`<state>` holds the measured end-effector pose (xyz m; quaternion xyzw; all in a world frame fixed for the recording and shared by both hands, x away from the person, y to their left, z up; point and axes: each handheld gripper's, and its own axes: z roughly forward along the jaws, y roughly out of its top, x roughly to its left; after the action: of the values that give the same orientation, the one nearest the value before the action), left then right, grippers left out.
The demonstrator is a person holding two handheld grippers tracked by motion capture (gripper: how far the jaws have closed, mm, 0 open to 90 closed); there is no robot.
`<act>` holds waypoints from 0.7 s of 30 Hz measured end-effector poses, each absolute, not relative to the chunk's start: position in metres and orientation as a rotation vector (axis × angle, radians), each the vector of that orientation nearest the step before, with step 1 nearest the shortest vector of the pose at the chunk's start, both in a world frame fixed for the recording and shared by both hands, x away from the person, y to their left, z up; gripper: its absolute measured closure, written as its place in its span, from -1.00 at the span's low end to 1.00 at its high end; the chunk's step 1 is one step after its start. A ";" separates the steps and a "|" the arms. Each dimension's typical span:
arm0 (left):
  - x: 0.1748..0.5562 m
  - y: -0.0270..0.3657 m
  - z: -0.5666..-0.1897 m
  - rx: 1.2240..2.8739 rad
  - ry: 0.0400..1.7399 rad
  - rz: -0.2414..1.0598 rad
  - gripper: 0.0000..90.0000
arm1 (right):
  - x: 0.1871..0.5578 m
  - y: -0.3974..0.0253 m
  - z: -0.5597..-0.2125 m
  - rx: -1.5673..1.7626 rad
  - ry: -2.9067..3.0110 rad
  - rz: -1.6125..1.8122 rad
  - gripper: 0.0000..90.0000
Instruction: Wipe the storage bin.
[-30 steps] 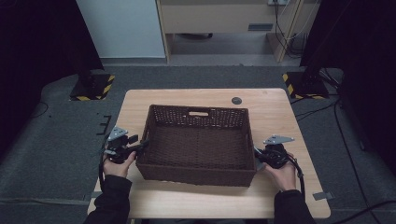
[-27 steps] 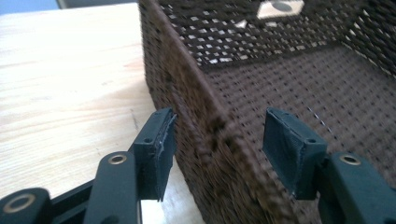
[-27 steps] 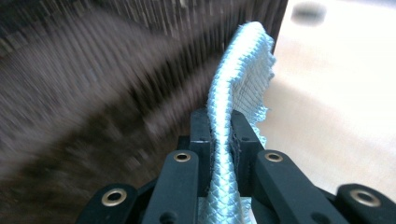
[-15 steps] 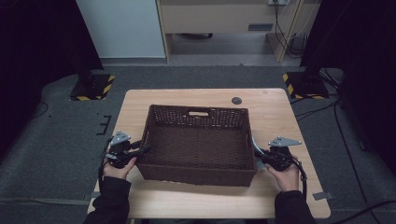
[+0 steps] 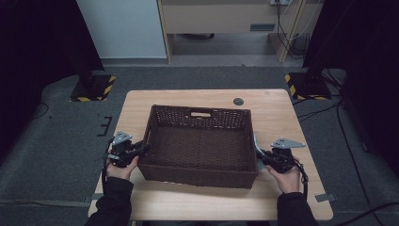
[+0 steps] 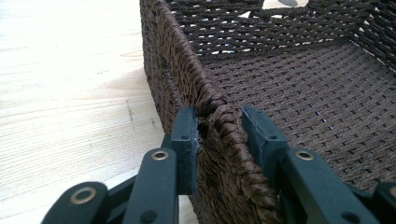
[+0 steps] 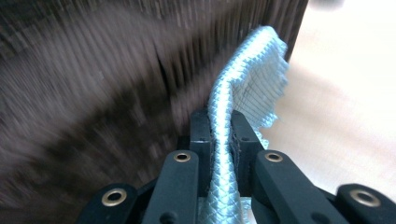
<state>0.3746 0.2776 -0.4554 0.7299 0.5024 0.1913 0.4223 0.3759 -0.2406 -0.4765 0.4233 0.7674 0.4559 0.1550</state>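
Straddling the left wall of the brown wicker basket, the left gripper has one jaw outside and one inside the woven rim; the outer jaw touches the weave, the inner one stands slightly off it, so jaws are partly open, not clamped. Basket sits mid-tabletop, long side toward the person. Right gripper has its jaws closed tight on a pale blue mesh cloth, which rises from the jaws against the basket's right outer wall; that view is motion-blurred, so contact with the wall is probable, not certain. High view: cloth just beside the basket's right rim, right gripper near it.
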 end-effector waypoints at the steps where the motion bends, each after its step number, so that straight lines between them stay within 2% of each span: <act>1: 0.375 0.278 -0.455 1.828 1.260 0.478 0.48 | 0.373 -0.243 -0.469 1.187 2.160 1.345 0.85; 2: 0.375 0.278 -0.455 1.825 1.261 0.476 0.48 | 0.368 -0.246 -0.459 1.138 2.127 1.381 0.85; 6: 0.378 0.278 -0.456 1.817 1.269 0.468 0.48 | 0.364 -0.245 -0.460 1.122 2.160 1.351 0.85; 15: 0.386 0.277 -0.455 1.822 1.272 0.488 0.48 | 0.383 -0.231 -0.502 1.246 2.368 1.118 0.85; 21: 0.389 0.277 -0.455 1.825 1.270 0.488 0.48 | 0.383 -0.234 -0.491 1.238 2.310 1.178 0.85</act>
<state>0.3887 0.2773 -0.4552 0.7280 0.5063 0.1948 0.4192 0.3826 -0.2341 -0.4908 0.4269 0.7967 0.4064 0.1335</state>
